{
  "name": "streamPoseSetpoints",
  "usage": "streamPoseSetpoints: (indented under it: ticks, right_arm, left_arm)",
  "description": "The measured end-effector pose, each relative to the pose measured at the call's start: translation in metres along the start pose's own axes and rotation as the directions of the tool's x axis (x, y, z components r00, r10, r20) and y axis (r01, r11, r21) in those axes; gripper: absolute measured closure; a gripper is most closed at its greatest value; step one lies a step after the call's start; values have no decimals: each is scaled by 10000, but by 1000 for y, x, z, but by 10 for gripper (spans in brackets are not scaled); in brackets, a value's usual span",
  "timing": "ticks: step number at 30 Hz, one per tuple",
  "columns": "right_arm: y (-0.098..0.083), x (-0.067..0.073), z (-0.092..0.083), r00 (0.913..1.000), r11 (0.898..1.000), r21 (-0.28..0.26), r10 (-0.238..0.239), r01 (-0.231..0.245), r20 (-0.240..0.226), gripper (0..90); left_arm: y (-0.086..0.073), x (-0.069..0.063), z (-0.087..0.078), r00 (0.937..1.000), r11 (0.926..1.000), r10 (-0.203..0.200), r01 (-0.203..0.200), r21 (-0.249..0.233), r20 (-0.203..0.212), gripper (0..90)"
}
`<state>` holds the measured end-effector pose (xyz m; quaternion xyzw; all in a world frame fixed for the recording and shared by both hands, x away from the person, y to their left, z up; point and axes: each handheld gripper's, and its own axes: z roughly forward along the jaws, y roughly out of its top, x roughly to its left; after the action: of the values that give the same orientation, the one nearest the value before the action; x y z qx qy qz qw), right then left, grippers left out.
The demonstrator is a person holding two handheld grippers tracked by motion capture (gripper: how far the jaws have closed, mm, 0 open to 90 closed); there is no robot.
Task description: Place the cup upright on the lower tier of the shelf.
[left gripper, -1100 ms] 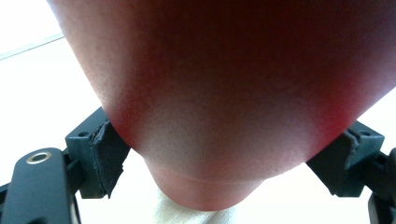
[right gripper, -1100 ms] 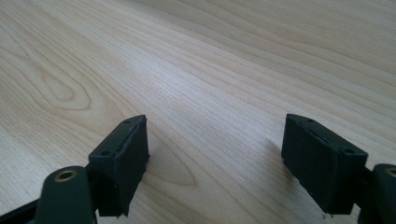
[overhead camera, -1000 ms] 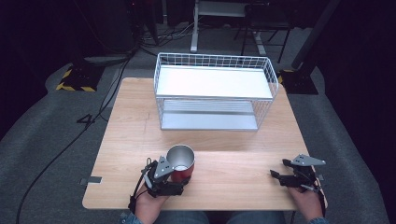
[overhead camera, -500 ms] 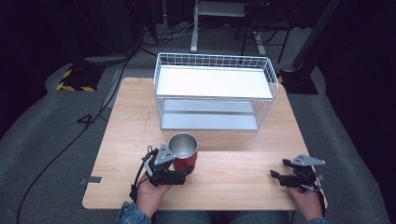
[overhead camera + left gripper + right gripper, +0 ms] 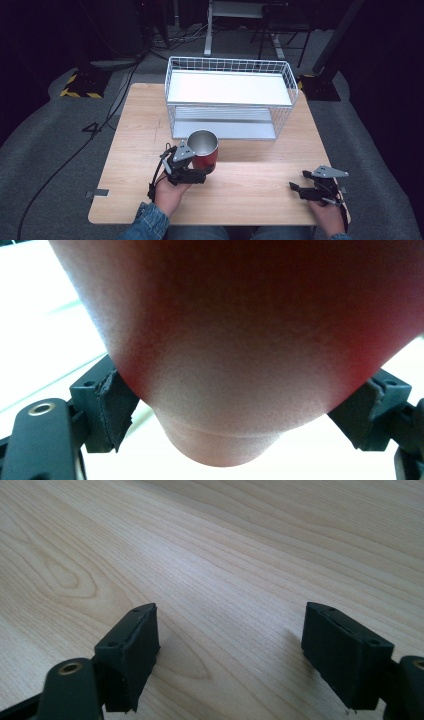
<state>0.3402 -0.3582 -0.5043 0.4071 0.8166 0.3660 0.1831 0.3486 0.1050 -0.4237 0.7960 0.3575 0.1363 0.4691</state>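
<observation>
In the high view the left gripper (image 5: 199, 170) sits lower left of centre, w/ its jaws clamped on the sides of a red cup (image 5: 203, 149) that has a shiny metal inside. The cup stands upright, mouth up, near the frame's middle, just below the front edge of the white wire basket (image 5: 230, 65); cup and basket look close but whether they touch can't be told. The left gripper view is mostly red cup wall (image 5: 240, 340), very near the lens and soft; a black pad (image 5: 117, 402) presses the cup at lower left & the other pad does the same at lower right, so the cup is pinched between them, its rounded base hanging at bottom centre over a bright washed-out background. The right gripper (image 5: 300, 190) is at the lower right of the high view, low over the wooden table (image 5: 260, 185), well apart from the cup, a hand behind it at the bottom edge. In the right gripper view its two black jaws stand spread wide, one lower left & one lower right, w/ bare wood grain (image 5: 230, 570) between them and nothing gripped. A denim sleeve (image 5: 145, 225) shows at bottom left of the high view.
</observation>
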Motion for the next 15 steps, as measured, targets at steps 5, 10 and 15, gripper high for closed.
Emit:
streamPoseSetpoints:
  ticks: [5,10,15]
  right_arm:
    - [0,0,0,10000,10000,0,4,-4,3,232]
    - [0,0,0,10000,10000,-2,0,0,4,232]
    - [0,0,0,10000,10000,2,5,-5,2,232]
  left_arm:
    - [10,6,15,9999,9998,-135,135,-130,-56,165]
    - [19,8,28,9995,9991,-180,169,-388,-271,165]
    - [28,9,43,9988,9986,-218,197,-487,-437,164]
